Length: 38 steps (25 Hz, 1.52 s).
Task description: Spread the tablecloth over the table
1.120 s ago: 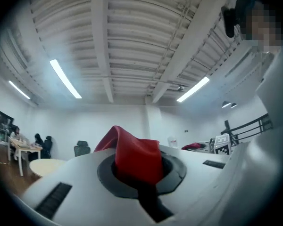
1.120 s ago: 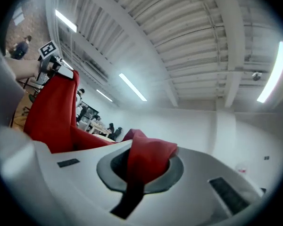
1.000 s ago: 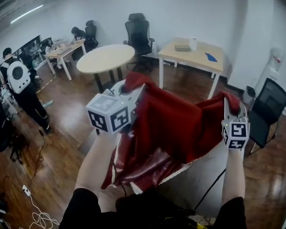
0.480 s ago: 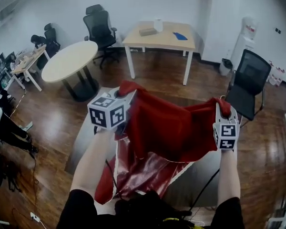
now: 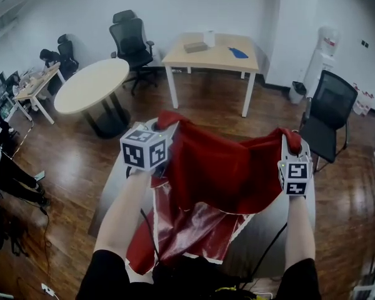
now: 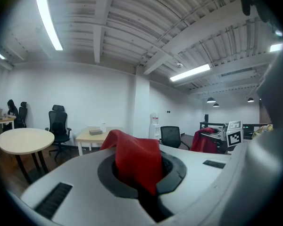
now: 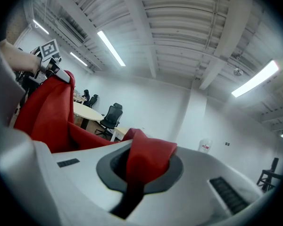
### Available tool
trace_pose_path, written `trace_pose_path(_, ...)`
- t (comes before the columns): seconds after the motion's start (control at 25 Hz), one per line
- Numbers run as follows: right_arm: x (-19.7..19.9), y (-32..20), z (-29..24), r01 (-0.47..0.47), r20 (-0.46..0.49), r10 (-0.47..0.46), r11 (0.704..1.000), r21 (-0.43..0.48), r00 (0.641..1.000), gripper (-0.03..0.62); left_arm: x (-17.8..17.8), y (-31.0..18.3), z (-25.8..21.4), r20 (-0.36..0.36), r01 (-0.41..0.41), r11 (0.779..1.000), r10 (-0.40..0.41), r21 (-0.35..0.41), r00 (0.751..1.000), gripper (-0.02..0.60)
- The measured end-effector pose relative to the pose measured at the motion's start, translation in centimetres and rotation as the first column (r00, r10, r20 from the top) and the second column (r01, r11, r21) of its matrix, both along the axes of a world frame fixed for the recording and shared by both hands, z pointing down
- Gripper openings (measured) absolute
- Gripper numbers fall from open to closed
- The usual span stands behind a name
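Status, mid-spread. The fingers of my left gripper (image 5: pixel 167 119) are clamped shut on a pinch of the red tablecloth (image 5: pixel 220 166); the left gripper view shows a tuft of the cloth standing up out of the closed fingers. The right gripper (image 5: pixel 291 137) is the same, shut on a second pinch, red fabric bulging out past its fingers. Both are held in the air above the grey table (image 5: pixel 114 177), well apart from each other, so the held edge runs left to right between them, sagging a little in the middle. From that edge the cloth hangs down and back toward me. Its lower part lies crumpled on the near part of the table, shiny underside up, and some of it seems to trail over the near edge (my body hides where it ends). The relation that matters: the cloth's bulk lies on my side of the fingers, while the uncovered table lies beyond them, toward the far edge, with bare strips also along the left and right edges. The held edge looks roughly parallel to the far edge, with the left pinch perhaps slightly further out than the right. My judgement is that the next move is to carry both pinches forward together, keeping them spread apart, the right going a touch further to square the edge.
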State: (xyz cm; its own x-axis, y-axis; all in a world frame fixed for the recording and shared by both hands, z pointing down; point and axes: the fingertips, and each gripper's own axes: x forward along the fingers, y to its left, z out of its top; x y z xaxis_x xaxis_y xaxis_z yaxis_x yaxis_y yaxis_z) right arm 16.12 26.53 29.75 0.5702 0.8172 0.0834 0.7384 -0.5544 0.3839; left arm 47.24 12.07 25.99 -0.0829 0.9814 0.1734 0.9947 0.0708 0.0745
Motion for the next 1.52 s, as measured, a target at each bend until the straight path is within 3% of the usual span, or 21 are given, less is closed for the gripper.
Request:
trace_pose_path(0.2,-1.2,-2.2,8.4,-0.001,0.103,-0.013,0.991,0.134,0.995,0.012,-1.1,-2.9,9.3,0.045,-0.020,0.988,0.014,0.151,0.999,0.009)
trace_pose_path(0.32,-3.7,-3.2,14.4,-0.029,0.231,-0.024,0.975,0.222,0.973,0.012,-4.2,-5.2,16.6,0.148,-0.082,0.956,0.041,0.280,0.988,0.008)
trace_pose_path(0.44,-6.9,-3.5,18.3,-0.062,0.327,-0.029,0.962,0.265,0.945,0.012,-8.5,-6.9,21.8,0.250,-0.158,0.922,0.069,0.353,0.966,0.008)
trace_pose_path(0.56,-9.1,-3.4,20.3,-0.085,0.390,-0.039,0.951,0.296,0.920,0.014,-13.0,-7.6,24.0,0.290,-0.227,0.899,0.119,0.375,0.950,0.008)
trace_pose_path(0.64,-9.7,-3.9,21.5,-0.092,0.425,-0.054,0.944,0.316,0.904,0.014,-15.6,-7.8,25.0,0.267,-0.253,0.885,0.154,0.391,0.951,0.008)
trace_pose_path(0.8,-10.1,-6.5,25.1,-0.094,0.475,-0.088,0.933,0.346,0.876,0.014,-19.5,-8.0,27.4,0.180,-0.232,0.871,0.169,0.432,0.969,0.008)
trace_pose_path(0.96,-11.0,-9.3,30.7,-0.100,0.514,-0.139,0.906,0.411,0.846,0.014,-22.1,-8.4,30.5,0.177,-0.212,0.850,0.143,0.482,0.974,0.008)
trace_pose_path(1.12,-12.5,-12.7,36.1,-0.117,0.557,-0.221,0.853,0.508,0.801,0.014,-24.9,-10.9,33.0,0.273,-0.253,0.804,0.117,0.539,0.955,0.008)
trace_pose_path(1.24,-13.7,-12.9,36.7,-0.142,0.609,-0.218,0.863,0.486,0.762,0.014,-27.5,-11.7,33.1,0.389,-0.331,0.782,0.123,0.528,0.913,0.008)
trace_pose_path(1.36,-15.4,-11.5,35.5,-0.183,0.615,-0.142,0.882,0.434,0.776,0.017,-30.5,-11.3,32.5,0.456,-0.401,0.770,0.162,0.496,0.875,0.008)
trace_pose_path(1.52,-18.3,-10.5,33.6,-0.237,0.554,-0.048,0.870,0.432,0.831,0.104,-34.4,-10.2,32.3,0.469,-0.454,0.754,0.220,0.474,0.855,0.009)
